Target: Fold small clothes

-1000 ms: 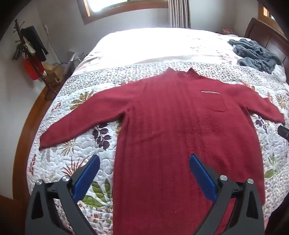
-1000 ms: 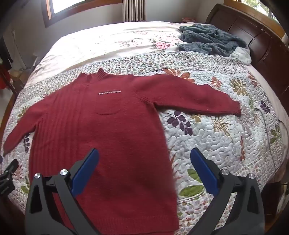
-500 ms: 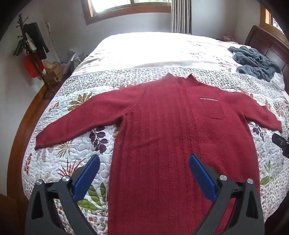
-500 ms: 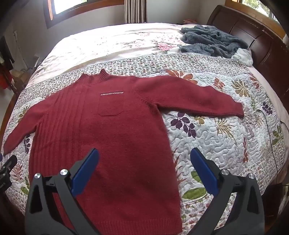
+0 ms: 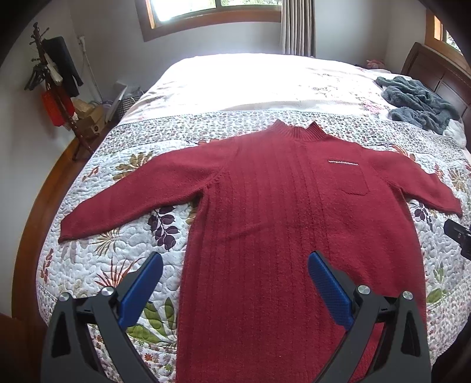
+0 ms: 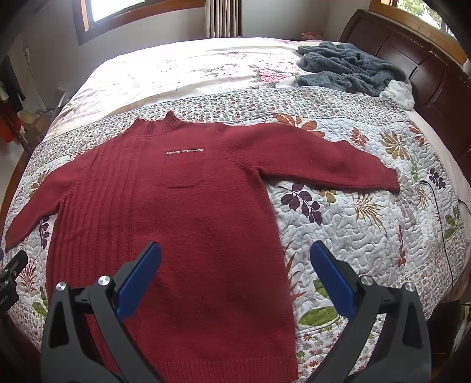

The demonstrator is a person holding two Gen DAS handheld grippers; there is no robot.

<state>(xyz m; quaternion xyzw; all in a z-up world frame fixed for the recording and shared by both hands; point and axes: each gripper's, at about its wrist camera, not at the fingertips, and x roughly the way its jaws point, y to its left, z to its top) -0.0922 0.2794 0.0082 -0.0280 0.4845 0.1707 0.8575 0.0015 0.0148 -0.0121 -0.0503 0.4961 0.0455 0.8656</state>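
Folding not begun — red sweater [image 5: 273, 224] lies flat near the bed [image 5: 259, 82] foot edge, left gripper [image 5: 235, 282] and right gripper [image 6: 235, 274] fingers apart and empty; next, I judge, pinch a sleeve.

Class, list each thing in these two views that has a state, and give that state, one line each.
Red sweater: unfolded, flat, sleeves spread.
Grey blanket: crumpled near the headboard.
Quilt: spread over the bed.
Left tongs: open, empty.
Right tongs: open, empty.

Home bedroom: a bed [image 6: 368, 235] with floral quilt, dark wooden headboard [image 6: 418, 50], curtained window [image 5: 212, 11], coat stand [image 5: 56, 88]
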